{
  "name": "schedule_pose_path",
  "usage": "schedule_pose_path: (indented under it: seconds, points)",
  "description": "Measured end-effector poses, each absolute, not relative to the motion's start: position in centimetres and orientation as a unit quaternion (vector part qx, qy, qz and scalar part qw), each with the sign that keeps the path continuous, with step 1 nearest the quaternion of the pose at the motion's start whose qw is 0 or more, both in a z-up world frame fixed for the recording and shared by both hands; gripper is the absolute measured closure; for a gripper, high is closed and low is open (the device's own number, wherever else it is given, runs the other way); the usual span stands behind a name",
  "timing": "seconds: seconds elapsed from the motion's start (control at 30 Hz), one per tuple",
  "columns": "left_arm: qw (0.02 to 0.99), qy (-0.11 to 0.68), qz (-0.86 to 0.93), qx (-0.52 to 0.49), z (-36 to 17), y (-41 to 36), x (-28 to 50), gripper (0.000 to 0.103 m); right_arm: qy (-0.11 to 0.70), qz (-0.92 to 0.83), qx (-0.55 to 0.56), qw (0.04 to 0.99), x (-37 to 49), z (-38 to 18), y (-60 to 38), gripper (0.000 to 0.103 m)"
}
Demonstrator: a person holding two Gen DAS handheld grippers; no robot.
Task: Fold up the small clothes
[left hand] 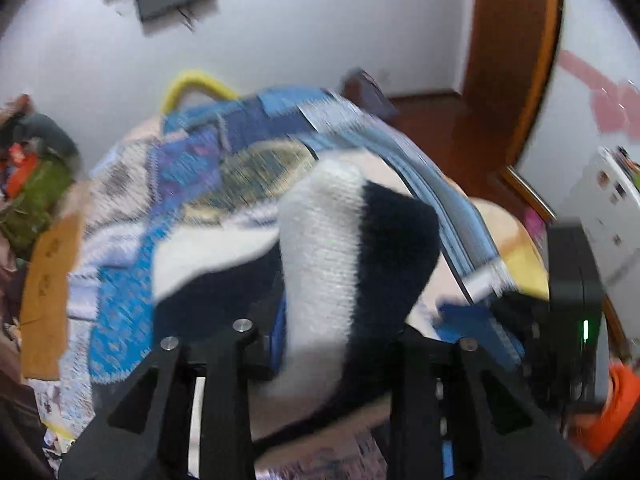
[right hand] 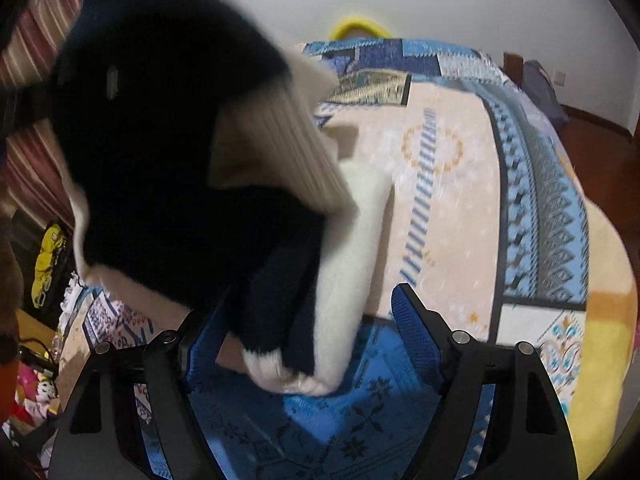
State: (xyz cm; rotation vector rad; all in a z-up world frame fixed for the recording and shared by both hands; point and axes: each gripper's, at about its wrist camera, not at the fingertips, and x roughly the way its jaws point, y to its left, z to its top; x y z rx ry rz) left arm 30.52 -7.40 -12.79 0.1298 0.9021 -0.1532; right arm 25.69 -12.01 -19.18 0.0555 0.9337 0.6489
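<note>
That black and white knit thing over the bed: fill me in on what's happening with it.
A person with a handheld gripper in each hand is folding a small black and white knit garment over a bed with a patterned blue and cream blanket. The left gripper seems clamped on the cloth, lifting it off the bed. The right gripper is open, with a hanging part of the garment between its fingers. Both views are blurred, and the fold is not finished.

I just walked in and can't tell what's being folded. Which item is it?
Find the bed with the blue patterned blanket. Held up above it, right at the grippers, is a knit garment. Its bold black-and-white blocks stand out against the blue and cream bedding.
</note>
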Motion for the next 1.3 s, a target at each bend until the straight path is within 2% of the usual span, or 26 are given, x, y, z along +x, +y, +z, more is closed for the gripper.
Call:
schedule_pose_path:
  seconds: [0.03, 0.1, 0.17, 0.3, 0.43, 0.6, 0.7, 0.83, 0.97, 1.13, 1.3]
  points:
    - [0.892, 0.441, -0.084, 0.058, -12.7, -7.3, 30.3, 0.061, 0.44, 0.307, 0.026, 0.843, 25.8, -19.1, -12.0, 0.026]
    - [0.89, 0.442, -0.104, 0.04, -12.0, -7.0, 29.4, 0.038, 0.437, 0.307, 0.025, 0.845, 26.1, -18.9, -12.3, 0.026]
    - [0.893, 0.432, -0.126, 0.015, -10.8, -6.4, 28.5, 0.031, 0.435, 0.307, 0.025, 0.846, 26.1, -18.8, -12.5, 0.026]
    - [0.898, 0.416, -0.14, -0.024, -8.4, -4.1, 26.8, 0.031, 0.438, 0.31, 0.018, 0.844, 26.2, -18.9, -12.6, 0.026]
    - [0.908, 0.407, -0.09, -0.042, -8.2, 0.0, 26.7, 0.03, 0.441, 0.317, 0.013, 0.839, 26.8, -18.9, -12.1, 0.026]
    - [0.892, 0.452, -0.001, -0.028, -13.1, 4.8, 28.4, 0.03, 0.443, 0.337, 0.011, 0.831, 28.6, -18.7, -10.9, 0.026]
    - [0.87, 0.488, -0.013, -0.072, -16.8, 6.8, 28.8, 0.029, 0.449, 0.34, 0.009, 0.826, 30.3, -19.1, -10.5, 0.026]
    - [0.864, 0.49, -0.037, -0.112, -18.4, 7.6, 28.0, 0.028, 0.453, 0.311, 0.016, 0.835, 33.5, -19.6, -11.2, 0.026]
    - [0.863, 0.486, -0.047, -0.128, -19.0, 7.6, 27.4, 0.027, 0.424, 0.246, 0.037, 0.871, 35.8, -18.0, -13.3, 0.026]
    - [0.864, 0.484, -0.061, -0.126, -19.0, 7.3, 27.0, 0.027, 0.364, 0.211, 0.005, 0.907, 34.7, -14.8, -14.5, 0.026]
    - [0.87, 0.477, -0.063, -0.109, -18.2, 6.4, 26.4, 0.027, 0.369, 0.256, 0.036, 0.893, 32.8, -12.1, -15.5, 0.026]
